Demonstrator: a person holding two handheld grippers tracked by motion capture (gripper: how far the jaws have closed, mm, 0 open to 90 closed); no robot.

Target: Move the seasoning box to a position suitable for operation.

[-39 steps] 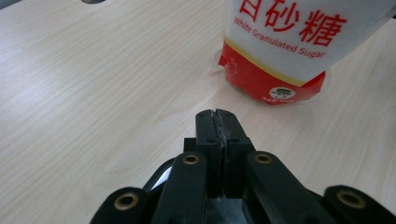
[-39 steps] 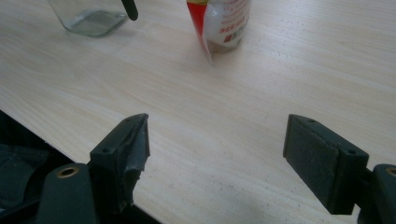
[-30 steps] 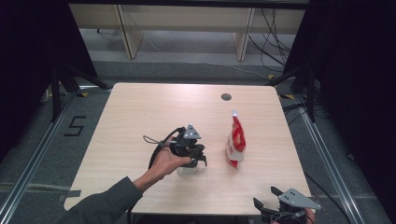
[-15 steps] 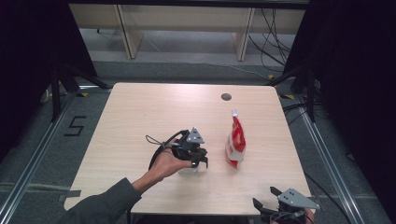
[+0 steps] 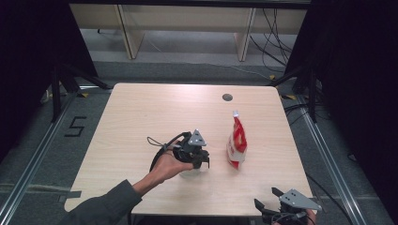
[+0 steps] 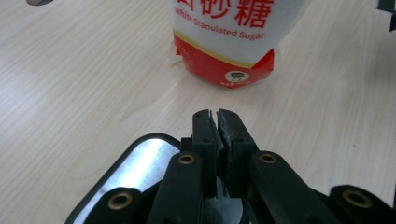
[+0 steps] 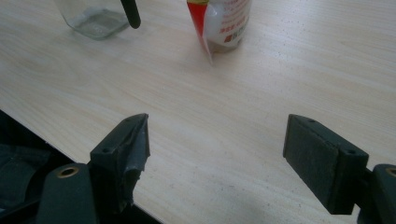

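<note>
A red and white bag of granulated sugar (image 5: 236, 143) stands upright on the right half of the table; it also rises just ahead of the left jaws (image 6: 229, 37). A hand holds my left gripper (image 5: 202, 161) a short way left of the bag, over a small clear glass jar (image 5: 190, 172). Its jaws (image 6: 217, 114) are pressed together with nothing visible between them. A shiny metal surface with a black rim (image 6: 135, 168) lies under them. My right gripper (image 5: 266, 197) sits at the table's near right edge, open and empty (image 7: 217, 144). The bag (image 7: 222, 21) and jar (image 7: 93, 18) stand beyond it.
The light wooden table (image 5: 141, 117) has a small dark round hole (image 5: 227, 97) near its far edge. Black cable (image 5: 157, 147) loops left of the left gripper. Dark curtains flank the table, and wooden frames and loose cables lie on the floor behind it.
The left hand and its gripper have shifted very slightly towards the sugar bag. The right gripper has stayed in place.
</note>
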